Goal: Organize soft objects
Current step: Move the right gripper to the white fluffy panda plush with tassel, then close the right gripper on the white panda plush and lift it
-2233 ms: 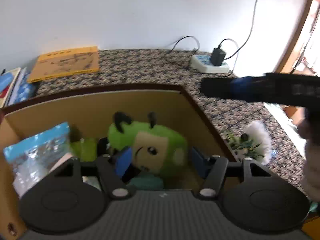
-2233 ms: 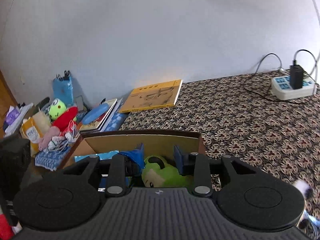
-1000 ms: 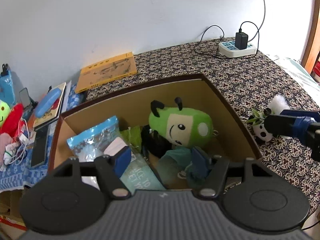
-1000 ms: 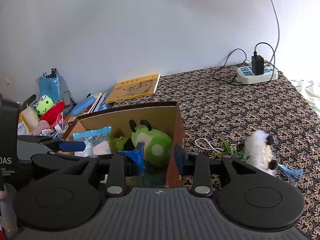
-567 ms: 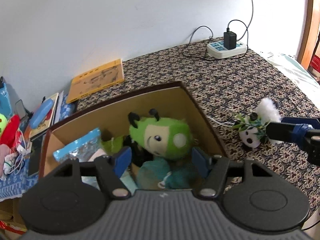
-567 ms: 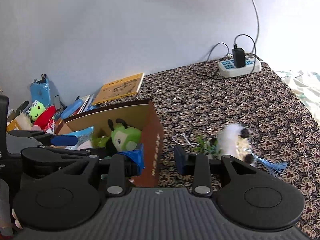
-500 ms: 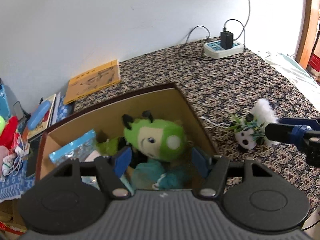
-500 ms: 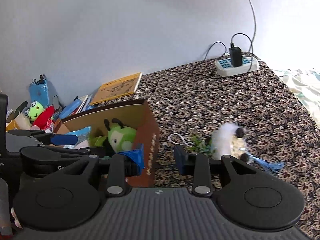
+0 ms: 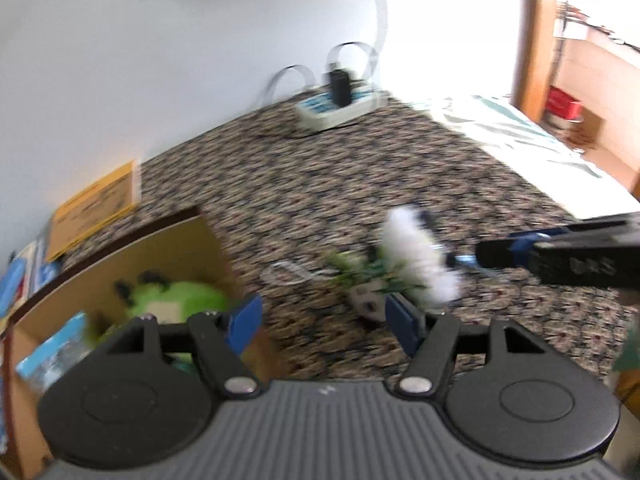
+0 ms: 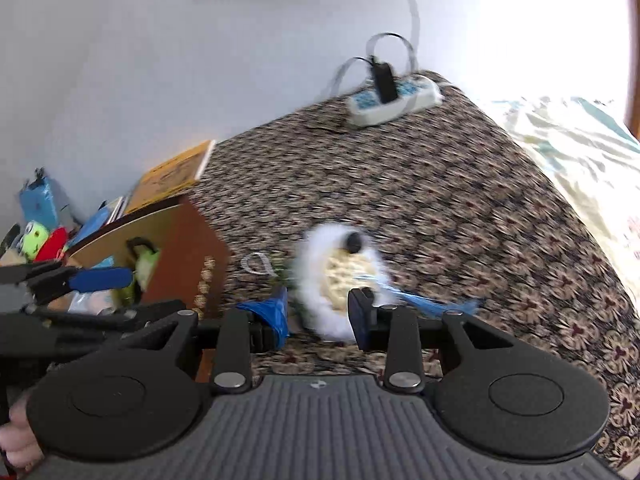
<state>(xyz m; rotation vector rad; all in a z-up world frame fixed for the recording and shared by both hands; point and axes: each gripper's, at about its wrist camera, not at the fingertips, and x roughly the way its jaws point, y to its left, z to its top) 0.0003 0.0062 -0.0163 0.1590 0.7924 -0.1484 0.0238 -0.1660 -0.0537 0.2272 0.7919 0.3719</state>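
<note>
I'm looking into what seems, through blur, a home bedroom: a patterned tablecloth [image 10: 420,200], a power strip [image 10: 394,98], rumpled bedding [image 9: 516,132], stacked books [image 10: 176,176].

An open brown cardboard box [image 10: 176,236] sits on the patterned brown tablecloth [image 10: 460,216], with a fuzzy green plush toy [image 9: 172,300] inside it. To the right of the box lies a fluffy white panda toy [image 10: 340,272]. A white power strip [image 10: 394,98] rests far back by the wall, and a flat yellow book [image 9: 94,202] lies behind the box.
</note>
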